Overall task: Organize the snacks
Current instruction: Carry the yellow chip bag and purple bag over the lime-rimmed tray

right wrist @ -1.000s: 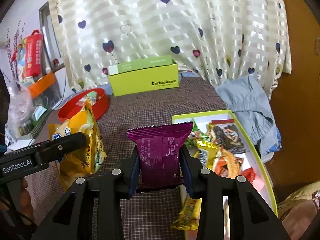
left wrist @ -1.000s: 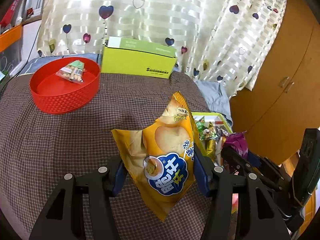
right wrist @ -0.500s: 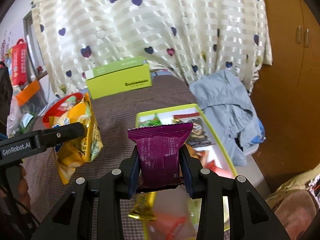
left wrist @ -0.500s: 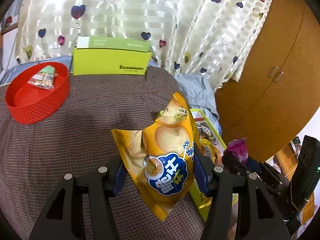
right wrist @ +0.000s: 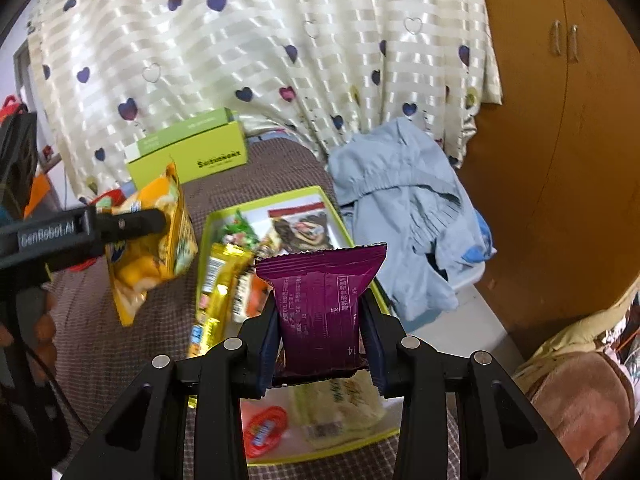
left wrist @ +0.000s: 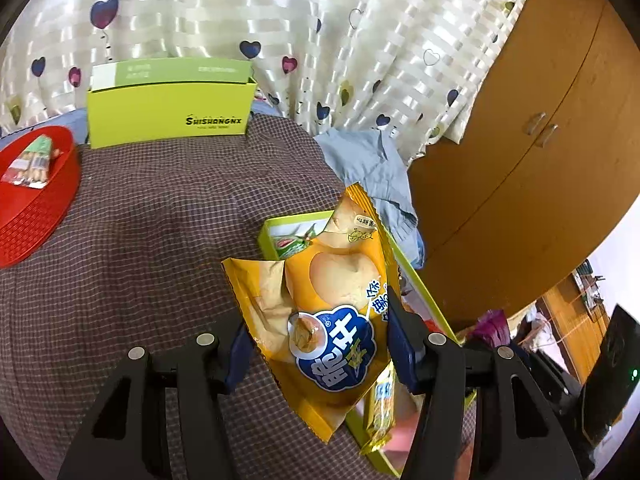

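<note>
My left gripper (left wrist: 320,354) is shut on a yellow chip bag (left wrist: 328,304), held upright above the checked tablecloth beside the green tray (left wrist: 416,276). In the right wrist view the same chip bag (right wrist: 150,248) hangs from the left gripper's fingers (right wrist: 132,222) to the left of the tray. My right gripper (right wrist: 322,350) is shut on a purple snack packet (right wrist: 324,304), held over the green tray (right wrist: 212,228), which holds several loose snacks. A red round basket (left wrist: 28,208) with a small snack pack (left wrist: 30,162) sits at the far left.
A lime-green box (left wrist: 168,108) stands at the back by the heart-print curtain (left wrist: 280,20). Blue clothing (right wrist: 404,208) lies right of the tray. A wooden cabinet (right wrist: 568,140) fills the right side. A person's hand (right wrist: 40,328) holds the left gripper.
Both grippers have swung to the right with their packets. The tray has come under the purple packet, and the red basket has slid towards the left edge of the left wrist view.
</note>
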The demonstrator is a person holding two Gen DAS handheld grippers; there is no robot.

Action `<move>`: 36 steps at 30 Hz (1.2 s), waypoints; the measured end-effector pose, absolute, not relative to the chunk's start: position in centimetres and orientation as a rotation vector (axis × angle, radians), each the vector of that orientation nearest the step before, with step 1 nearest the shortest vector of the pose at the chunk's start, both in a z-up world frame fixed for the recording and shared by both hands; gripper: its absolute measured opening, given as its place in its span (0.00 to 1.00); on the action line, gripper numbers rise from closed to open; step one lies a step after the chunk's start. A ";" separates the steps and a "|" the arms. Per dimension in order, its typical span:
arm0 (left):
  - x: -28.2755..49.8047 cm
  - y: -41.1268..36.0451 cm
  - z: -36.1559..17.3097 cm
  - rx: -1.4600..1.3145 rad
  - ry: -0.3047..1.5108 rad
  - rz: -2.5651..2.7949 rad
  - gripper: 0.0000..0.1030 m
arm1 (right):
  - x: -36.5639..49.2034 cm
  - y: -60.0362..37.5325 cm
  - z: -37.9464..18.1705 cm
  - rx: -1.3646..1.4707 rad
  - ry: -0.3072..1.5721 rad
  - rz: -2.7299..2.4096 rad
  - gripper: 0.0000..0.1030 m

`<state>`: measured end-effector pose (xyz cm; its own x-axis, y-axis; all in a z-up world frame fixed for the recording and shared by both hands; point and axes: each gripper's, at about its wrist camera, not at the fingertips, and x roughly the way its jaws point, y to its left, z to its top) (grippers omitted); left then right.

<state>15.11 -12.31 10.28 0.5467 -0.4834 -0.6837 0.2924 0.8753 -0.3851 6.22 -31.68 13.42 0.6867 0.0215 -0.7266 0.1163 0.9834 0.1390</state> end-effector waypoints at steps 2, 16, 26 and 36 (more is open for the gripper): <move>15.7 -12.9 10.3 -0.236 0.881 -0.474 0.57 | 5.9 -32.1 13.1 0.188 0.822 -0.057 0.35; 19.4 -14.8 10.1 -0.221 0.888 -0.487 0.57 | 5.4 -31.4 11.7 0.202 0.866 -0.014 0.35; 21.0 -16.6 8.8 -0.230 0.930 -0.527 0.57 | 7.0 -29.7 10.7 0.186 0.890 0.029 0.35; 22.8 -18.4 7.1 -0.206 0.980 -0.516 0.57 | 8.2 -29.4 9.5 0.178 0.902 0.046 0.35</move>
